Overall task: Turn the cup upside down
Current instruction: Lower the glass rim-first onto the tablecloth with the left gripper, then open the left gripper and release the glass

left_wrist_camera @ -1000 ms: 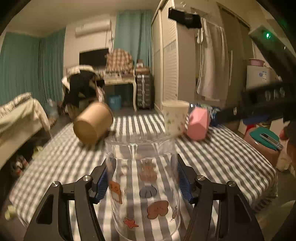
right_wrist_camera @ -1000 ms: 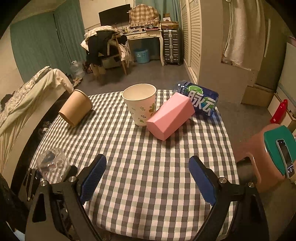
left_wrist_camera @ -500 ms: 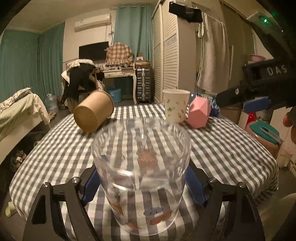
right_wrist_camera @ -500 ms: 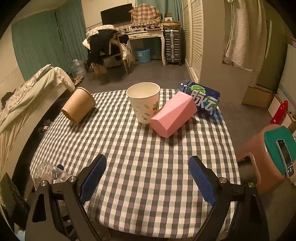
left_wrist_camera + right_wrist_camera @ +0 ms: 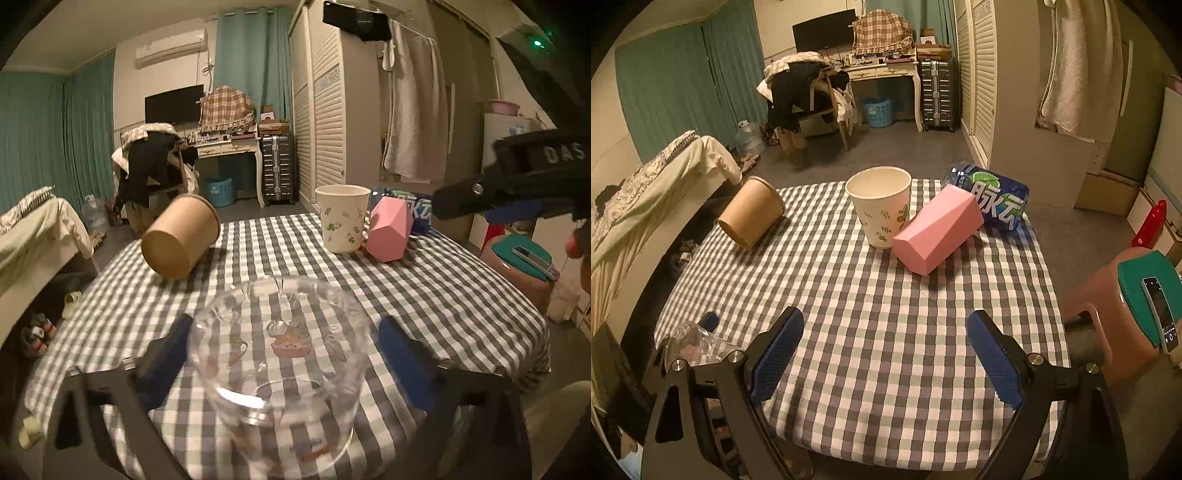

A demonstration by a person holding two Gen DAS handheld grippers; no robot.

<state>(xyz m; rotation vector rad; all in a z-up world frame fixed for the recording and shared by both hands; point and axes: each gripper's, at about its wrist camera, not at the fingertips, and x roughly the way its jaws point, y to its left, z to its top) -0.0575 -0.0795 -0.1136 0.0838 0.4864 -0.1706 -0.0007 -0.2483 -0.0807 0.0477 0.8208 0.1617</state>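
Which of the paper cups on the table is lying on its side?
The plain brown paper cup, at the table's left edge; the white paper cup with green prints stands upright.

A dim, warmly lit bedroom. Teal curtains cover the left and back walls, with a white air conditioner mounted high. A black television sits above a cream dressing table. A clothes-draped wooden chair stands on the grey floor. A white louvred wardrobe lines the right; a bed with pale bedding lies left.
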